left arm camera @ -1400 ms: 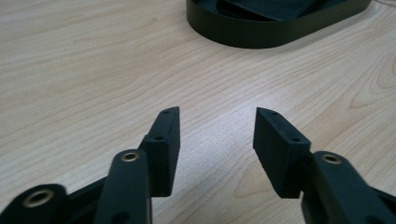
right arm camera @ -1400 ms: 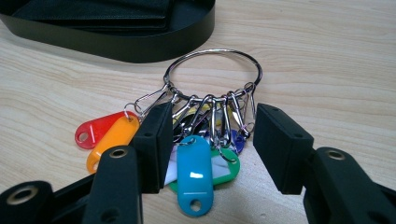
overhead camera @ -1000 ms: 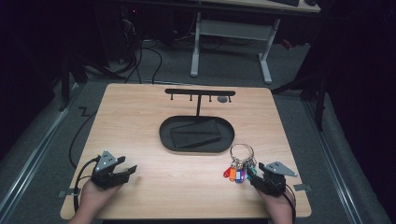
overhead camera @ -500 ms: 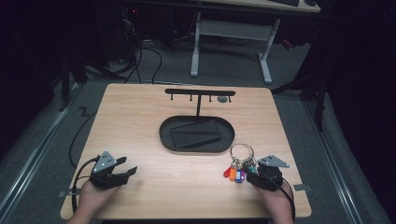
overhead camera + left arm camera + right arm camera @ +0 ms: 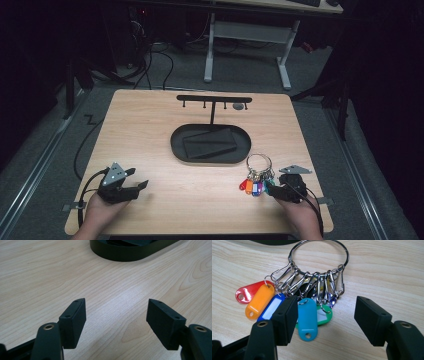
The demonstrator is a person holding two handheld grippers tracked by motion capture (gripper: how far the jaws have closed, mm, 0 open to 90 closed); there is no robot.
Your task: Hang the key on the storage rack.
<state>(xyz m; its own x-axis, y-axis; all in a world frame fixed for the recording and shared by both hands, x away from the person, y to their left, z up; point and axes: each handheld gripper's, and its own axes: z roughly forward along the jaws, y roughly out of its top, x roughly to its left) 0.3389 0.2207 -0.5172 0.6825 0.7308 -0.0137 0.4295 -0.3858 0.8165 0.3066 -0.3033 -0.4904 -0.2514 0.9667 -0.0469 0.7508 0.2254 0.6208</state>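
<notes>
A large metal key ring with several coloured tags lies flat on the wooden table, right of the front centre. In the right gripper view the ring is ahead and a teal tag lies between the jaws, untouched. My right gripper is open and its jaws have just been opening. My left gripper rests open at the front left over bare wood, its jaws also just opening, with nothing between them.
A black oval tray holding a dark flat block stands mid-table, with a black T-shaped hook bar rising behind it. Cables trail from both grippers off the front edge. Desk legs and cords stand on the dark floor beyond.
The right gripper has shifted slightly beside the key tags and its jaws stand a little wider. The left hand has stayed in place.
</notes>
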